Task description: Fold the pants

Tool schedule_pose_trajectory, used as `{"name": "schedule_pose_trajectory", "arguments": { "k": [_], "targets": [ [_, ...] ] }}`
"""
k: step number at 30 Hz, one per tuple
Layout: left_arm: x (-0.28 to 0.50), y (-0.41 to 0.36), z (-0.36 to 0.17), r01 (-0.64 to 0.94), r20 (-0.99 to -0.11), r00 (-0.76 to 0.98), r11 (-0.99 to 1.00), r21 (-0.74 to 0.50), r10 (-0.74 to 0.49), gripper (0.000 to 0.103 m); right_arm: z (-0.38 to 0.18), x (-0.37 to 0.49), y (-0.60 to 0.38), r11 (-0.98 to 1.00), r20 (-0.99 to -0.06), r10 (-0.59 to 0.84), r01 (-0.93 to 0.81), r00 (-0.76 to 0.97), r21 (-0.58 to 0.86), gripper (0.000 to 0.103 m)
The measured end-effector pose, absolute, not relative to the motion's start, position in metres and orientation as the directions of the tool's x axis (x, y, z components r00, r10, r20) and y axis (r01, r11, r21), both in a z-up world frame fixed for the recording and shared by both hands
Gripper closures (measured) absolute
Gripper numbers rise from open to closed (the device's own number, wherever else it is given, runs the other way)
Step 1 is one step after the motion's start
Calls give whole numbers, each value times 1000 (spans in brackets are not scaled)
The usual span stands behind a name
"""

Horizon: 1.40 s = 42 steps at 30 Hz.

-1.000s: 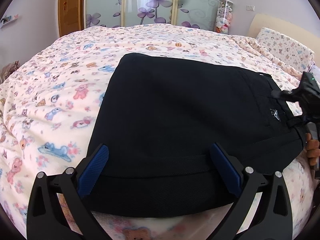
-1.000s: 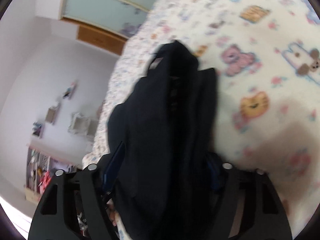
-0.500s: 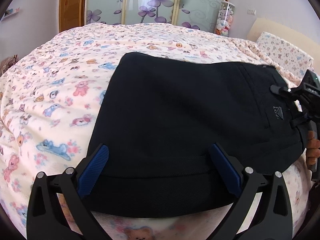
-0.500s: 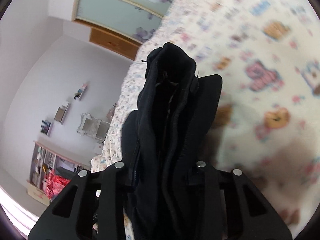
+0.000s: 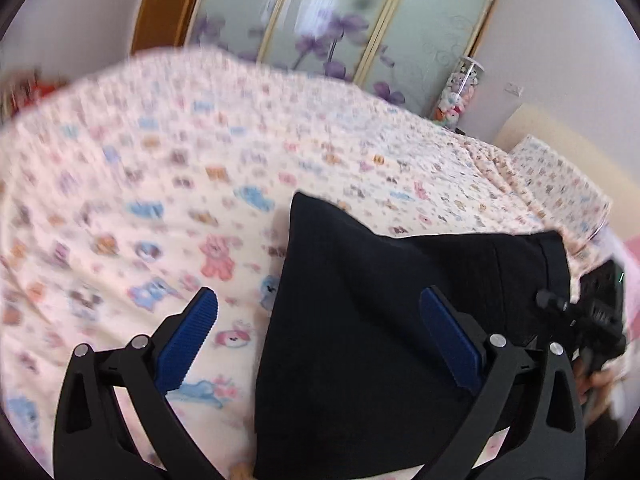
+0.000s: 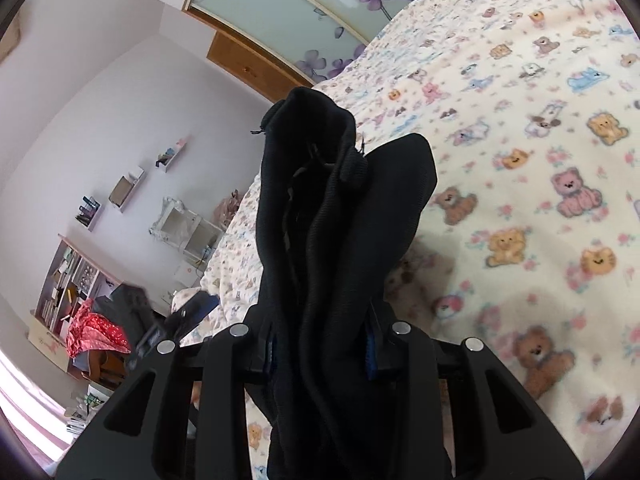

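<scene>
Pants [image 5: 372, 344], black and folded, lie on the bed [image 5: 168, 184] at lower right of the left view, long axis running toward the right edge. The left gripper [image 5: 320, 332] hangs with jaws wide apart, holding nothing. The right gripper [image 6: 320, 354] has its jaws clamped on a bunched end standing upward mid-frame.

Both tools are matte black plastic. The left gripper [image 5: 318, 328] has ribbed blue pads [image 5: 188, 344] and silver screw heads on cut-out arms. The right gripper [image 6: 320, 354] matches it, blue showing only as slivers. Bare fingers [image 5: 598, 382] show behind.
</scene>
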<state>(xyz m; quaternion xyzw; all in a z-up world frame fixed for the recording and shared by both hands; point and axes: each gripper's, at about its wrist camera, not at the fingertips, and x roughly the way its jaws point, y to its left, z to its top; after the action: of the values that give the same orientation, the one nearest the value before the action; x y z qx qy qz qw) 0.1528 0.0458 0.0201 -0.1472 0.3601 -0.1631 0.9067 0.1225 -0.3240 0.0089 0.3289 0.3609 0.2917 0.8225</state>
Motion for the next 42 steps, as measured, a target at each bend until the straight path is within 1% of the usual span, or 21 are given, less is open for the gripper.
{"name": "schedule_pose_trajectory", "arguments": {
  "k": [2, 7, 10, 13, 17, 20, 21, 23, 24, 25, 26, 28, 29, 30, 31, 34, 36, 38, 39, 40, 42],
  "targets": [
    [166, 54, 11, 178, -612, 658, 880, -441, -439, 2, 9, 122, -321, 614, -402, 718, -245, 568, 751, 70],
    [187, 68, -13, 186, -592, 542, 772, -608, -596, 2, 2, 119, -324, 609, -406, 714, -220, 570, 762, 70],
    [197, 67, -22, 192, -582, 488, 731, -655, -650, 2, -3, 116, -327, 610, -415, 707, -198, 572, 768, 70],
    [207, 59, -35, 208, -557, 381, 656, -726, -738, 2, -7, 115, -330, 614, -425, 702, -183, 572, 768, 70],
    [221, 50, -53, 181, -617, 327, 688, -702, -716, 4, -11, 114, -333, 615, -431, 699, -172, 571, 770, 70],
    [230, 49, -58, 186, -620, 302, 682, -707, -725, 5, -15, 114, -335, 614, -435, 696, -161, 571, 773, 70],
    [233, 48, -58, 197, -614, 293, 675, -711, -733, 8, -16, 114, -335, 614, -436, 696, -157, 571, 774, 70],
    [236, 50, -59, 204, -591, 277, 648, -734, -758, 18, -19, 113, -337, 612, -438, 694, -149, 571, 776, 70],
    [237, 51, -60, 202, -576, 270, 631, -749, -771, 28, -21, 114, -338, 611, -439, 693, -143, 571, 778, 70],
    [238, 53, -63, 192, -547, 257, 597, -779, -797, 33, -24, 115, -340, 610, -440, 693, -139, 571, 780, 70],
    [239, 54, -65, 182, -534, 255, 582, -792, -806, 35, -26, 115, -342, 607, -440, 693, -133, 571, 783, 70],
    [238, 56, -64, 183, -520, 253, 568, -802, -816, 43, -28, 114, -342, 603, -439, 692, -125, 572, 788, 70],
    [236, 55, -63, 188, -510, 251, 558, -808, -823, 46, -29, 115, -343, 600, -438, 693, -121, 573, 791, 70],
    [233, 55, -60, 201, -488, 244, 536, -820, -838, 51, -30, 114, -344, 598, -438, 693, -117, 573, 793, 70],
    [231, 55, -57, 212, -473, 240, 521, -827, -848, 53, -31, 114, -344, 597, -438, 692, -114, 574, 794, 70],
    [220, 53, -44, 268, -412, 229, 464, -844, -882, 57, -33, 113, -346, 595, -438, 692, -110, 574, 796, 70],
    [216, 51, -42, 286, -413, 235, 469, -836, -880, 57, -34, 112, -347, 593, -438, 692, -106, 575, 798, 70],
    [217, 49, -49, 254, -451, 254, 509, -823, -856, 63, -37, 111, -348, 590, -436, 692, -101, 575, 801, 70],
    [219, 51, -54, 228, -453, 257, 510, -830, -853, 69, -37, 110, -349, 588, -437, 692, -96, 575, 803, 70],
    [223, 53, -61, 191, -440, 255, 491, -850, -861, 73, -39, 111, -350, 586, -438, 692, -92, 574, 805, 70],
    [226, 57, -66, 153, -416, 256, 461, -874, -873, 74, -41, 111, -352, 576, -438, 696, -77, 569, 814, 70]
  ]
}}
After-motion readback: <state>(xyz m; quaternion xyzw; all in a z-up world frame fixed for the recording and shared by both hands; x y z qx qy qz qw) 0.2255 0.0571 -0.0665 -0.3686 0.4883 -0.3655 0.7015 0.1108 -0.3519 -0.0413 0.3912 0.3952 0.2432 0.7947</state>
